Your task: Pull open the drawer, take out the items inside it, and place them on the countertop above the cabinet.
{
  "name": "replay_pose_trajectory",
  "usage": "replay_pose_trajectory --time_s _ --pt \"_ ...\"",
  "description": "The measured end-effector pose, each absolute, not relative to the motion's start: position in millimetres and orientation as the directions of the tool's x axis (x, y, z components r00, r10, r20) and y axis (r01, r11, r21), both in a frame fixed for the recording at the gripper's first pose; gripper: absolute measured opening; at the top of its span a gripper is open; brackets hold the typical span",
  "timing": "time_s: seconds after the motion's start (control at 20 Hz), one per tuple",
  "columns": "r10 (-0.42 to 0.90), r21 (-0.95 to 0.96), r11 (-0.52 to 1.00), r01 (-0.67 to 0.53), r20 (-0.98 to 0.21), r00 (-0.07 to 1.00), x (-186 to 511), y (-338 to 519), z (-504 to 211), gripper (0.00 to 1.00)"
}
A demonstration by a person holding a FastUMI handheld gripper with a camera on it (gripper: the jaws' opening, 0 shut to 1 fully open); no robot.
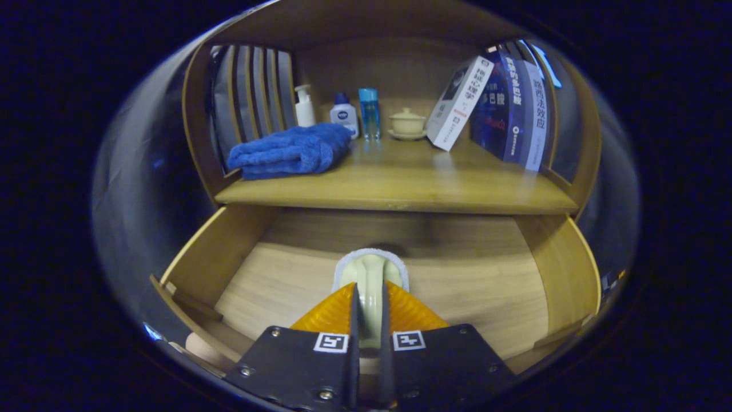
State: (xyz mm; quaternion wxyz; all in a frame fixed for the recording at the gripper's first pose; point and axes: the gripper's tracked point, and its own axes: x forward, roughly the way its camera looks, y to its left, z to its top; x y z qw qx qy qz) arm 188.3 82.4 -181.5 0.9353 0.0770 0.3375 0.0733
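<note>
Seen along the gripper [369,303] from its own camera: fingers drawn narrow, both pressing on a pale brush [370,274] with a white fringed head, held just above the floor of the open drawer [537,297]. Clamped at the stem, likely so the head stays clear for lifting out. No other item visible on the bare drawer floor; the near part hidden behind the fingers. Judged as the lift-out step, with the carry up to the countertop [400,186] not yet done.

Above the drawer, beyond the fingers, the countertop inside a wooden cabinet. Counted there: one folded blue towel [291,151] to one side; three small bottles in a row at the back, namely a white pump bottle [304,106], a white bottle with a blue cap [345,114] and a clear blue bottle [369,113]; one cream lidded cup on a saucer [407,123]; one white book [460,103] leaning against roughly three dark upright books [514,109]. Bare wood in the middle front, probably the easiest spot for setting the brush down.
</note>
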Motion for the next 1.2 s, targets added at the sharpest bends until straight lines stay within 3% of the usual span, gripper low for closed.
replay_pose_trajectory --time_s 0.5,1.2 --pt "0.117 0.066 0.993 -0.101 -0.309 0.944 239 60 -46 0.14" --pt "-0.019 0.104 0.993 0.049 -0.277 0.961 323 47 -77 0.14"
